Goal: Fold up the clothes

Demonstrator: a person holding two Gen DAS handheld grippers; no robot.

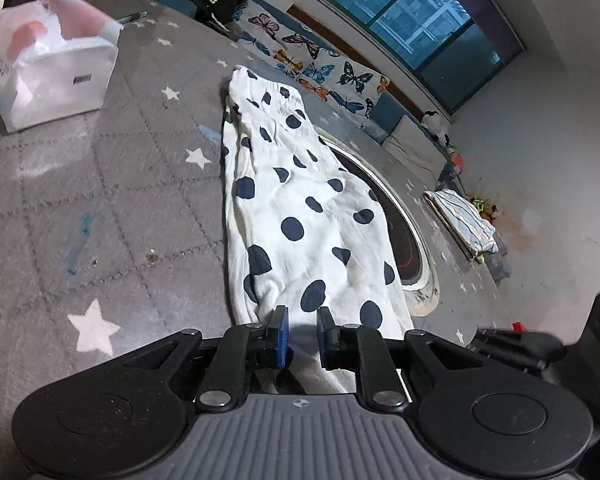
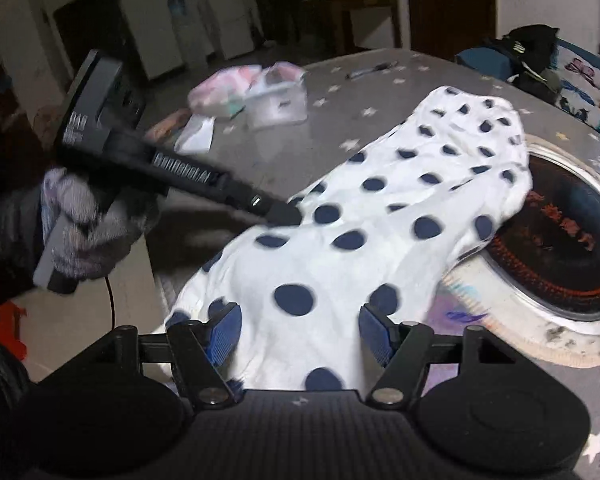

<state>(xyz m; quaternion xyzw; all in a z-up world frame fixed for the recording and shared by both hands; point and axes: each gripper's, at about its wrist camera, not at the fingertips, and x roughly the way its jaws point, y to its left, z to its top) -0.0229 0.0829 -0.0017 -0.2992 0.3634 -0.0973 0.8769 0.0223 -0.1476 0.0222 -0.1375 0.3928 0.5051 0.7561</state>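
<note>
Left wrist view: left gripper (image 1: 301, 330), fingers nearly closed, pinching the near hem of the spotted garment (image 1: 300, 208) lying lengthwise on the table (image 1: 100, 200). A folded striped cloth (image 1: 464, 220) lies far right.

Right wrist view: right gripper (image 2: 300, 332) fingers spread, grasping nothing, above the garment's near end. Fold appears not yet made.

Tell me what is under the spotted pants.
The spotted pants lie on the grey starred table cover and overlap the round cooktop set into it. Whatever else lies beneath the cloth is hidden.
</note>
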